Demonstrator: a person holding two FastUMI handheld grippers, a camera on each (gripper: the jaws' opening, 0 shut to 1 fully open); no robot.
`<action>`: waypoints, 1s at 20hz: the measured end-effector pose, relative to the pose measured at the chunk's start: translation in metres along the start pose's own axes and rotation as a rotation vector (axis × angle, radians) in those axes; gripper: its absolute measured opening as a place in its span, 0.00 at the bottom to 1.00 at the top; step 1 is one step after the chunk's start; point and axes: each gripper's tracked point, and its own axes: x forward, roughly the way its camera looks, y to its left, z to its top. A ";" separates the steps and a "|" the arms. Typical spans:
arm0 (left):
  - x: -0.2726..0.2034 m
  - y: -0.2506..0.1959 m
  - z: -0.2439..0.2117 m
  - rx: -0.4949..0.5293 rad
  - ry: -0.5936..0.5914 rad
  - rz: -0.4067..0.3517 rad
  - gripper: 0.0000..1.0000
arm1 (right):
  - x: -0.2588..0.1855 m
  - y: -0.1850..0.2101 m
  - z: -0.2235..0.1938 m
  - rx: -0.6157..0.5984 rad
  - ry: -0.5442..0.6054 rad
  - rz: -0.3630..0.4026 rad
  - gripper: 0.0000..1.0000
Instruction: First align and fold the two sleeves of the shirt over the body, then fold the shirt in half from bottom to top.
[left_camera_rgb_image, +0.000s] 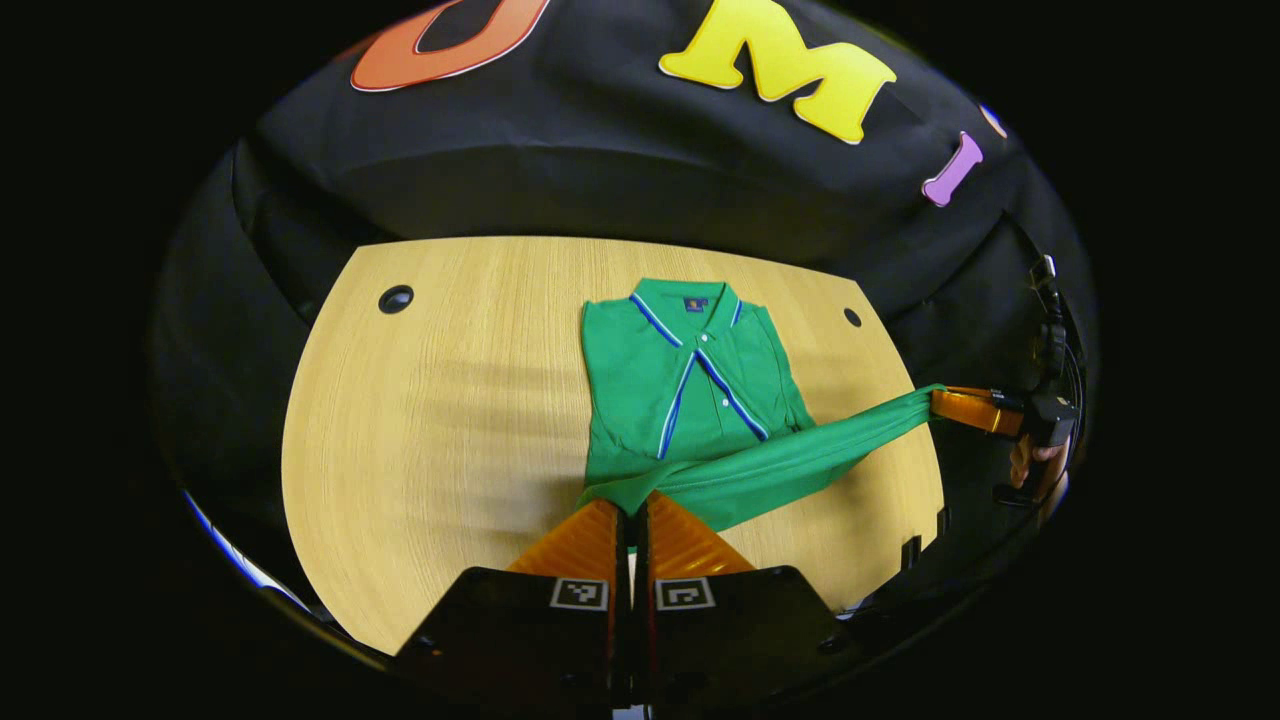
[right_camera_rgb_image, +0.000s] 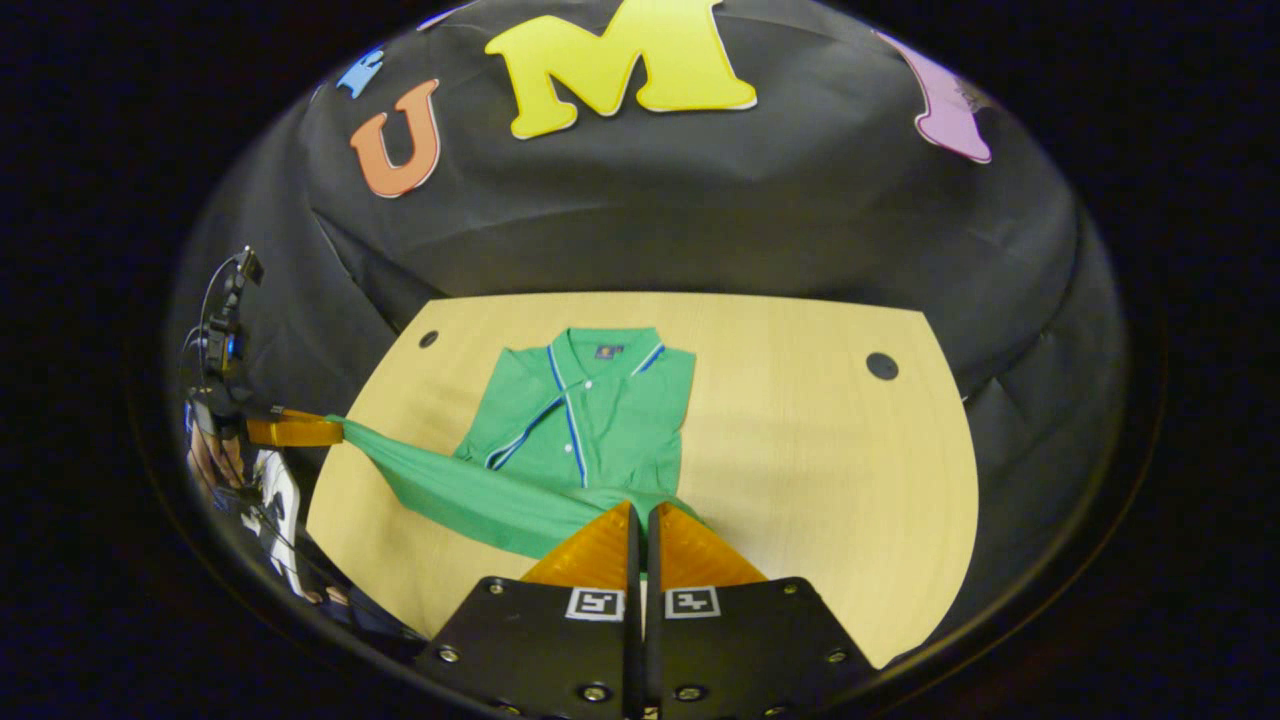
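Two views, one garment. Left gripper view: green shirt (left_camera_rgb_image: 690, 380) on the table (left_camera_rgb_image: 440, 420), collar (left_camera_rgb_image: 686, 300) at the far end, sleeves already folded over the body. Left gripper (left_camera_rgb_image: 632, 512) jaws clenched on one hem corner; right gripper (left_camera_rgb_image: 960, 408) grasps the other, the hem stretched taut and lifted between them.

Right gripper view: right gripper (right_camera_rgb_image: 641, 520) clamped on its corner; left gripper (right_camera_rgb_image: 300, 430) holds the far one. Collar lies straight ahead of both jaws, the likely fold direction.
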 end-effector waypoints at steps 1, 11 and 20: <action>0.004 0.002 0.013 -0.004 -0.018 0.002 0.03 | 0.004 0.001 0.011 -0.010 -0.027 -0.007 0.01; 0.059 0.022 0.105 -0.042 -0.222 0.015 0.04 | 0.070 -0.002 0.087 -0.050 -0.205 -0.009 0.01; 0.132 0.035 0.145 -0.087 -0.347 0.018 0.03 | 0.158 -0.026 0.109 0.054 -0.260 -0.019 0.01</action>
